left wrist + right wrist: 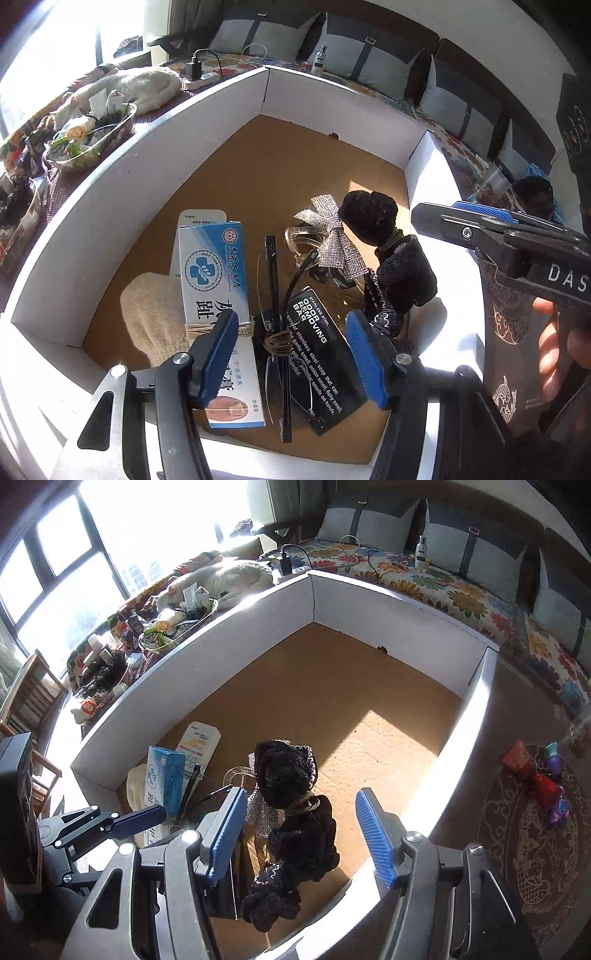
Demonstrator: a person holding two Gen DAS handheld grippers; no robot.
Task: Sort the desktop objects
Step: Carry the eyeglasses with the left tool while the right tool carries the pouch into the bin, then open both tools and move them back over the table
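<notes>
A white-walled cardboard box [129, 177] [369, 602] holds the sorted items at its near corner. A blue-and-white medicine box [214, 273] [166, 775] is bound by a rubber band to a cream knitted mitt [147, 314]. Beside it lie black-rimmed glasses tied to a black stick [275, 295], a black "Odor Removing Bar" box [321, 350], a rhinestone bow [332, 240] and a black fuzzy fabric bundle [388, 266] [291, 805]. My left gripper [291, 354] hovers open over the glasses. My right gripper [301, 834] hovers open over the black bundle and also shows in the left wrist view [476, 221].
The far half of the box floor [332, 686] is bare cardboard, partly sunlit. A white cat [229, 576] lies on the floral bench behind, beside a glass bowl of clutter [88, 136], a charger and a bottle [421, 552]. Small toys [546, 779] lie on the patterned rug.
</notes>
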